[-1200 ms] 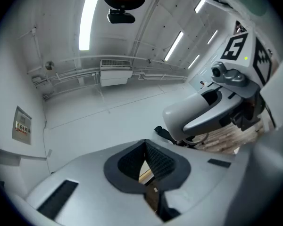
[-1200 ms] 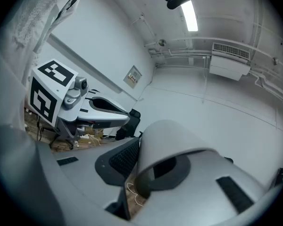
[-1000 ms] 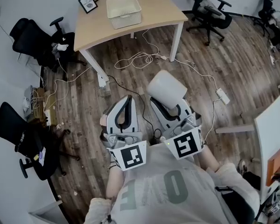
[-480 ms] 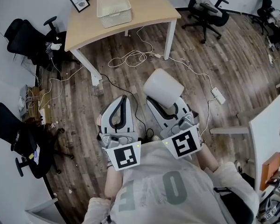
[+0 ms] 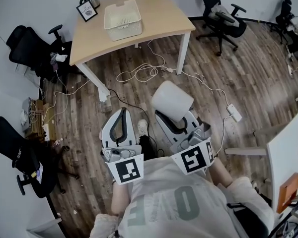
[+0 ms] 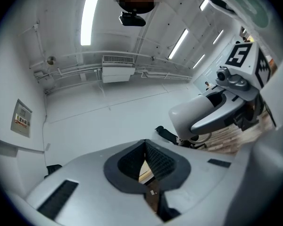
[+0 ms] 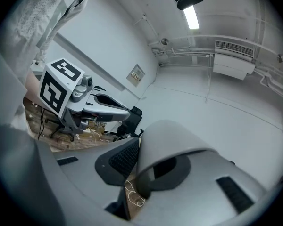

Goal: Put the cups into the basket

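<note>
The head view shows a white basket (image 5: 122, 19) on a light wooden table (image 5: 159, 21) across the room. My right gripper (image 5: 167, 114) is shut on a white cup (image 5: 171, 99), which hides its fingertips. That cup (image 7: 174, 147) lies pinched between the jaws in the right gripper view. My left gripper (image 5: 121, 112) is shut with nothing in it, and its jaw tips (image 6: 145, 144) meet. Both grippers are held over the wooden floor, well short of the table. From the left gripper view, the cup (image 6: 193, 114) appears off to the right.
White cables (image 5: 139, 66) and a power strip (image 5: 233, 112) lie on the floor between me and the table. Black office chairs (image 5: 27, 46) stand at the left and another chair (image 5: 223, 19) at the right. A picture frame (image 5: 87, 11), a kettle and flowers sit on the table.
The table and basket have shifted in the head view as the person walks. Both grippers sit slightly lower in the frame, the cup still held. A shoe now shows between them.
</note>
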`<state>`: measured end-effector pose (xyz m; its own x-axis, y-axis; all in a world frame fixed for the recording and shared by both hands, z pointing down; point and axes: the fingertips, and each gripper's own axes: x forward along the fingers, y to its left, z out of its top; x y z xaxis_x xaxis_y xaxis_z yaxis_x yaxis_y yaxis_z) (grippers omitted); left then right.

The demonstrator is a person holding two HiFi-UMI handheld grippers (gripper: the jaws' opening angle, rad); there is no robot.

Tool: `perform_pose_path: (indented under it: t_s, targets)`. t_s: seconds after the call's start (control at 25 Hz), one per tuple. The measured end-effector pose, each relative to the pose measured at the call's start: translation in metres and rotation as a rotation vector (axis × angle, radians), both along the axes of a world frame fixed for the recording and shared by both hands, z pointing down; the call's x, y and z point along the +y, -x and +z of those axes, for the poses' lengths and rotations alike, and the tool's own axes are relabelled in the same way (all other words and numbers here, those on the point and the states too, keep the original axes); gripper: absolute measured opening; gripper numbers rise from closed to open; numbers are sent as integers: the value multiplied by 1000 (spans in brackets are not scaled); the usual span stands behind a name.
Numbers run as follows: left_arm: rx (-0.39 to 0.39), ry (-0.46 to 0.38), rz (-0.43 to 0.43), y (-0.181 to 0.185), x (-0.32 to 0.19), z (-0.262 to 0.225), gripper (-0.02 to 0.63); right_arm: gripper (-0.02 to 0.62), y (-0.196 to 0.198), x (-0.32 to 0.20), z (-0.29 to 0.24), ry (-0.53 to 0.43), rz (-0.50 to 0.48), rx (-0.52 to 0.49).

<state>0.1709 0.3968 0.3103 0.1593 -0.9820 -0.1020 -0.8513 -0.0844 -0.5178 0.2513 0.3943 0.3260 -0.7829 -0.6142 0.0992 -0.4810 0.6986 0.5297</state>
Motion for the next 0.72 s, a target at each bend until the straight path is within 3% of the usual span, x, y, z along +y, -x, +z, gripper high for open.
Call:
perform_pose_path:
  t_s: [0.52, 0.72]
  targets:
    - [29, -27, 68, 94, -182, -9, 9, 57, 93, -165, -2, -48, 82, 94]
    - [2, -7, 91, 128, -245, -11, 9, 57, 133, -229, -10, -28, 98, 97]
